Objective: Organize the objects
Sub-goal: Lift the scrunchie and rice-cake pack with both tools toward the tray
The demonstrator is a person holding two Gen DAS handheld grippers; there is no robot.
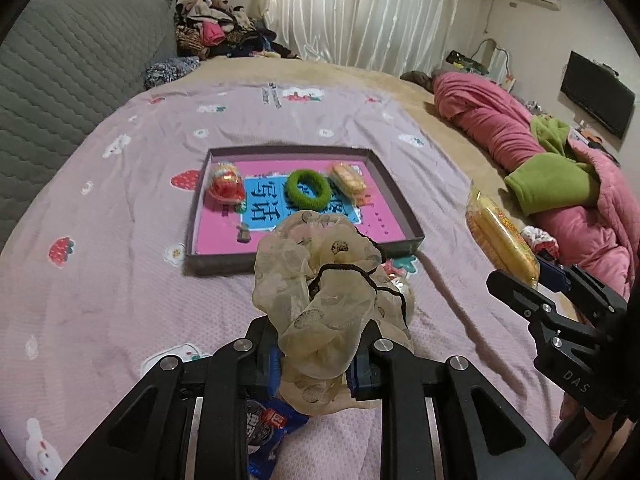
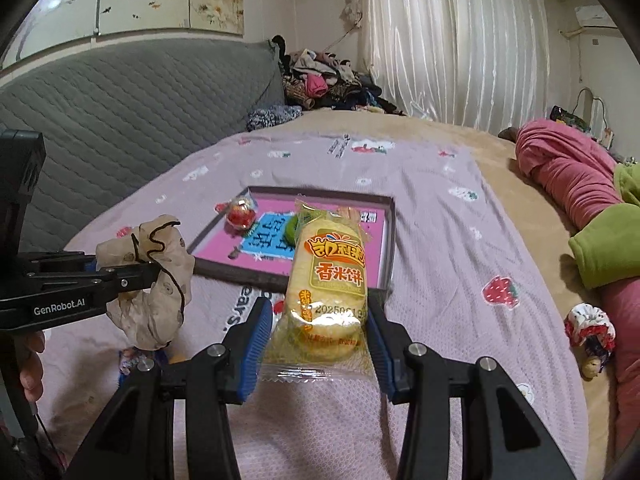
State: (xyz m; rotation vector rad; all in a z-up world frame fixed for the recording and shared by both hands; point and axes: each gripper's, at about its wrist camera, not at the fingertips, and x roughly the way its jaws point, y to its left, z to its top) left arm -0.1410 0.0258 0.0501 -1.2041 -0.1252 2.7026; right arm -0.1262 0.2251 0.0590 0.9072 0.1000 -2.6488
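Left wrist view: the left gripper (image 1: 316, 360) is clamped on a sheer beige scrunchie printed with cookies and edged in dark cord (image 1: 320, 280), held above the pink patterned bedspread (image 1: 100, 280), just short of the near wall of the shallow grey box lid with a pink printed floor (image 1: 400, 208). The lid already contains a red wrapped sweet (image 1: 227, 188), a green fuzzy hair ring (image 1: 309, 189) and a yellow cracker packet (image 1: 349, 179). Carry the scrunchie forward over the near wall and release it on bare pink floor, probably the near left area, so nothing gets buried. A blue snack wrapper (image 1: 264, 428) lies beneath the gripper. Right wrist view: the right gripper (image 2: 316, 344) is closed on a yellow rice-cracker packet in clear film (image 2: 328, 280), lifted off the bed before the lid's near right corner. Keep pressure light, since crackers would likely crush, and lower it flat beside the lid's right wall. Sequence the two arms to avoid collision.
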